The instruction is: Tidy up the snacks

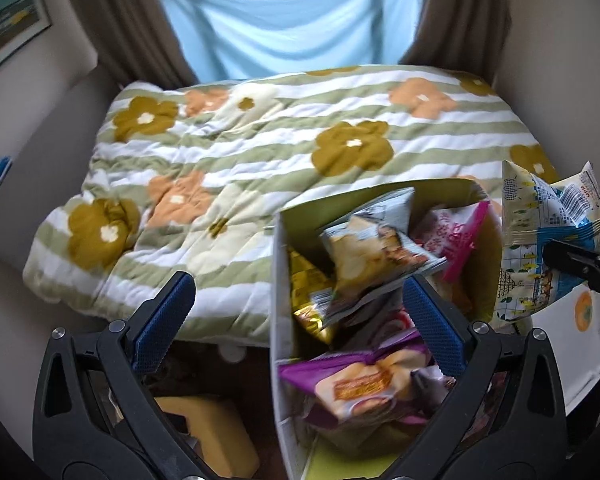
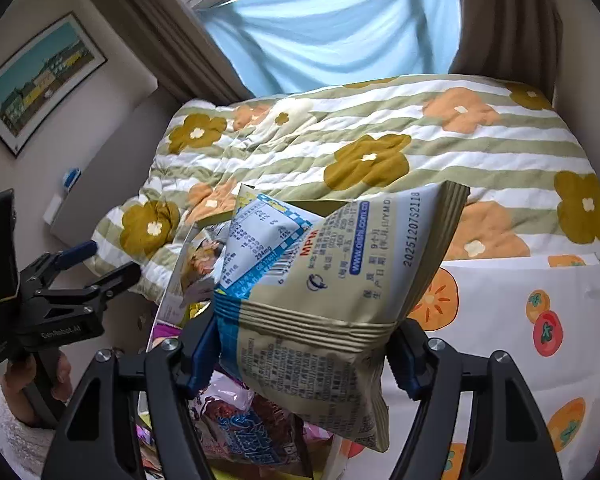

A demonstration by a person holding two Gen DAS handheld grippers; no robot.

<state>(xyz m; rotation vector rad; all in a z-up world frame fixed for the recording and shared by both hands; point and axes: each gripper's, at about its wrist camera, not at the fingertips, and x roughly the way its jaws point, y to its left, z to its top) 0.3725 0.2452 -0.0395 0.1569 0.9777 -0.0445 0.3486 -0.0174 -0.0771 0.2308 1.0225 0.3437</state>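
The bed, under its flowered quilt (image 1: pixel 260 160), fills most of both views. Its far edge meets a blue sheet (image 1: pixel 292 20) hung over the window, with brown curtains (image 2: pixel 508 20) on each side. The quilt's big middle is flat and bare, so there is open room there. A white cloth with orange fruit (image 2: pixel 520 320) covers the near right part of the bed, and its right side is cut off by the picture's edge.

A tall box (image 1: pixel 278 280) stands at the near edge of the bed, stuffed with snack bags. The bags overlap, so the lower ones are mostly hidden. A purple bag (image 1: pixel 352 380) lies near the front, and a pink bag (image 1: pixel 456 240) leans at the far side. Blur makes their words hard to read.

The right claw (image 2: pixel 300 360) is clamped on a pale chip bag (image 2: pixel 320 300) and holds it in the air, just right of the box. The bag blocks most of the box in the right wrist view.

The left claw (image 1: pixel 300 316) is spread wide apart with nothing in it. Its right finger sits over the box's open top. Below its left finger, something yellow (image 1: pixel 216 432) lies in the dark, hard to make out.
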